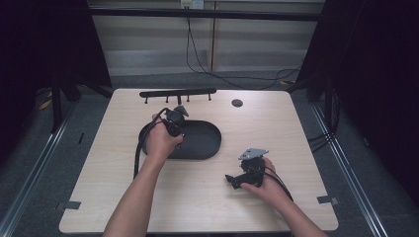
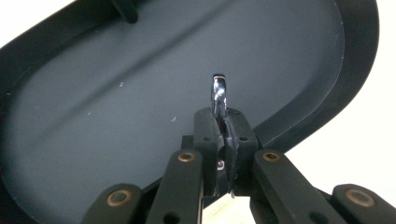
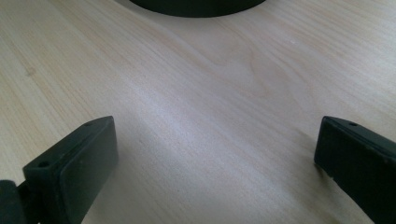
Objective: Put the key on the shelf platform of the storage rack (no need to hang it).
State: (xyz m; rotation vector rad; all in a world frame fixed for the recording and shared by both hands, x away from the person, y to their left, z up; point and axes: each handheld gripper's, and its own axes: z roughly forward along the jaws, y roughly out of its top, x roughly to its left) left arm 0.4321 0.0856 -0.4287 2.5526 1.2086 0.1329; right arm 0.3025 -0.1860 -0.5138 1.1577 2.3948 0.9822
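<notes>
My left gripper (image 2: 219, 133) is black, its rivets brassy, and pinches a shiny silver metal piece (image 2: 219, 93) over the matte black oval tray (image 1: 207, 145) — faint pale specks on it. The table (image 3: 210, 93) is light wood grain — my right gripper (image 3: 215, 154) black too.

A test room, like a lab.
A wooden table (image 1: 197, 197) stands alone between black curtains (image 1: 380, 74), with metal rails (image 1: 29, 173) on a grey floor and cables (image 1: 197, 59) hanging down the wall.

I see bare surface (image 1: 197, 197) between my two hands, passable. The black tray (image 1: 202, 140) blocks the middle; the black peg rail (image 1: 178, 93) blocks the far edge.
</notes>
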